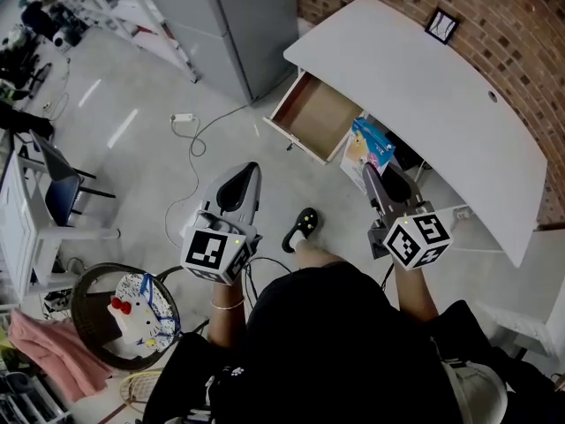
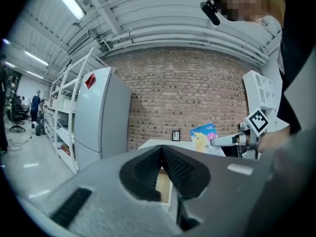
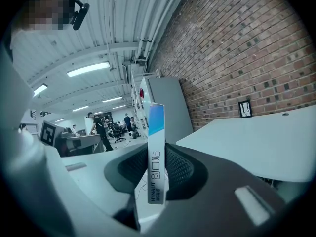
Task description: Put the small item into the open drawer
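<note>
My right gripper [image 1: 371, 177] is shut on a flat blue and yellow box [image 1: 367, 147], held upright and edge-on between the pads [image 3: 157, 154]. In the head view the box hangs just right of the open wooden drawer [image 1: 315, 116] under the white desk [image 1: 424, 95]. The drawer's inside looks bare. My left gripper [image 1: 248, 173] hovers over the floor, left of and nearer than the drawer, its jaws closed together with nothing between them [image 2: 162, 158]. From the left gripper view the box [image 2: 206, 138] and the right gripper [image 2: 215, 142] show at right, in front of the desk.
A grey cabinet [image 1: 231, 25] stands left of the desk by the brick wall [image 1: 494, 16]. A white cable and plug [image 1: 184, 120] lie on the floor. A round basket with a toy [image 1: 124, 312] sits at lower left, a blue chair [image 1: 62, 188] further left. A small picture frame [image 1: 440, 26] stands on the desk.
</note>
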`<state>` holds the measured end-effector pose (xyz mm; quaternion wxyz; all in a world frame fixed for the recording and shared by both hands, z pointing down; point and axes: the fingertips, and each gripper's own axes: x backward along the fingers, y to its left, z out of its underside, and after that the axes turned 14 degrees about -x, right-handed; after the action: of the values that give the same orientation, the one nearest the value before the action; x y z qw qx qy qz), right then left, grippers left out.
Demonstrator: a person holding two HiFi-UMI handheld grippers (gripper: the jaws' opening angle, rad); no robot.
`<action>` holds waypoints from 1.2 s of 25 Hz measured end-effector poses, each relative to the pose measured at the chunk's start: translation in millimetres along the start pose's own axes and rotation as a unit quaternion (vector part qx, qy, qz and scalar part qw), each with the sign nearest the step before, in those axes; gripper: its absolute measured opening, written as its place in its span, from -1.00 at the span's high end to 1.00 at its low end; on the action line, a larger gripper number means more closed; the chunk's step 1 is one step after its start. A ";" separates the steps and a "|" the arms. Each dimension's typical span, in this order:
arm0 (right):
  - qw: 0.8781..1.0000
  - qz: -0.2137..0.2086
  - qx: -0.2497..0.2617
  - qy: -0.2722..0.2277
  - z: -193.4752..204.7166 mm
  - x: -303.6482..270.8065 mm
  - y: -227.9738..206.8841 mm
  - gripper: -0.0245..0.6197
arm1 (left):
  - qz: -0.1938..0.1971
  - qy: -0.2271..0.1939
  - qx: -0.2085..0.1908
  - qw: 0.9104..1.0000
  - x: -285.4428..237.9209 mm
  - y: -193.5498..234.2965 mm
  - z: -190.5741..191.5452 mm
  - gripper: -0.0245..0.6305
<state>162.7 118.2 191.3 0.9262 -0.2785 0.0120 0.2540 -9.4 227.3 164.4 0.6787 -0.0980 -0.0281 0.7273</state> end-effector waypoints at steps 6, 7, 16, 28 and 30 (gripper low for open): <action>1.000 0.010 -0.007 0.004 -5.9 -40.4 -13.9 0.61 | 0.017 0.006 -0.001 1.000 -34.4 26.6 6.1 0.95; 1.000 0.012 -0.009 0.004 -6.6 -47.4 -16.1 0.61 | 0.018 0.007 0.000 1.000 -39.4 31.9 6.7 0.95; 0.999 0.026 -0.021 0.011 -17.2 -101.4 -38.3 0.61 | 0.037 0.011 -0.002 0.999 -97.6 71.6 10.9 0.95; 0.998 0.049 -0.031 0.010 -24.1 -144.4 -67.7 0.61 | 0.061 0.009 -0.004 0.998 -153.4 101.2 20.6 0.95; 0.998 0.049 -0.032 0.011 -25.3 -152.1 -68.3 0.61 | 0.059 0.009 -0.004 0.998 -157.2 108.5 21.8 0.95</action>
<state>65.9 -14.4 229.6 0.9030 -0.3100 0.0279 0.2964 -110.5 64.9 183.3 0.6346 -0.1085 -0.0187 0.7650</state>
